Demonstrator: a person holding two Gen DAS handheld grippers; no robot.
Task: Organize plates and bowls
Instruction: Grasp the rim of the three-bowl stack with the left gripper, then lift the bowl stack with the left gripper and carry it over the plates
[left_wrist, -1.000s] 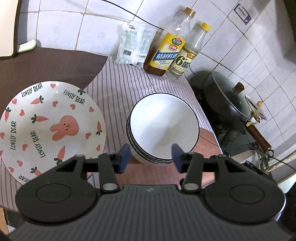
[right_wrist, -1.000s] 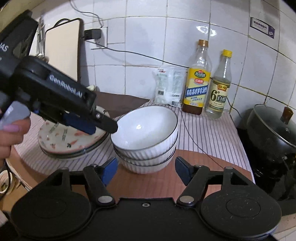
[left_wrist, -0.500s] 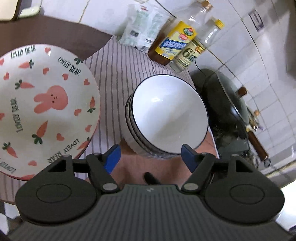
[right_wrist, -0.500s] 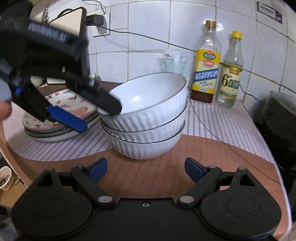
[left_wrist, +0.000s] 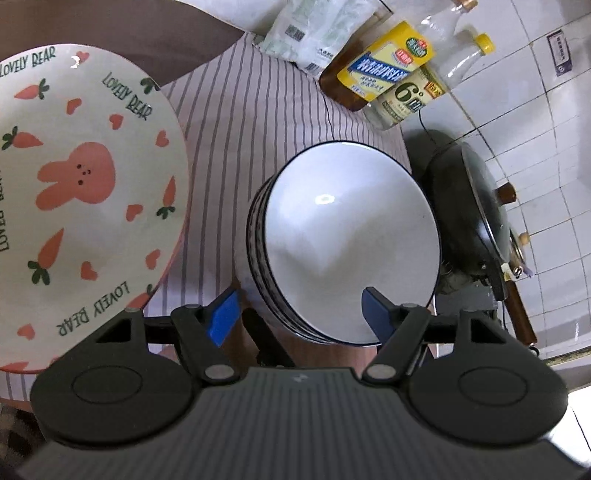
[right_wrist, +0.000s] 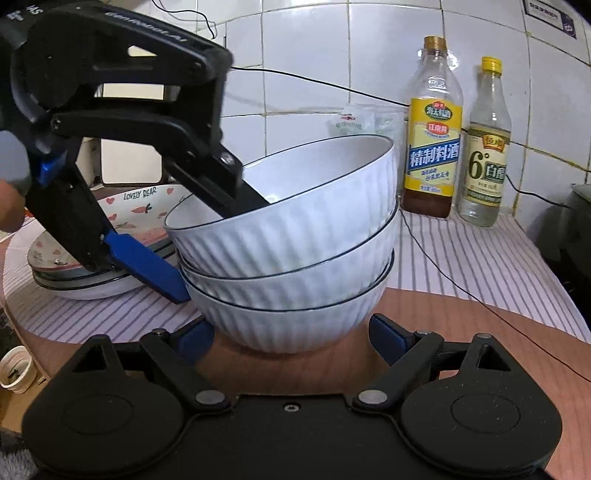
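From the right wrist view, the left gripper (right_wrist: 221, 243) blocks much of the plate stack (right_wrist: 92, 284) by the counter's left edge, so I cannot count the plates. One finger (right_wrist: 236, 197) reaches over the rim of the top bowl (right_wrist: 295, 229); whether its tip touches the inside is hidden. The packet (right_wrist: 354, 122) at the wall is mostly behind the bowls. A dark pot (right_wrist: 569, 229) is cut off by the right edge. A small cup (right_wrist: 16, 369) at the lower left is too small to read.

From the left wrist view, the rabbit plate (left_wrist: 85, 192) runs off the left edge, and the bottle (left_wrist: 384, 62) tops are cropped. The lower bowls show only as rims.
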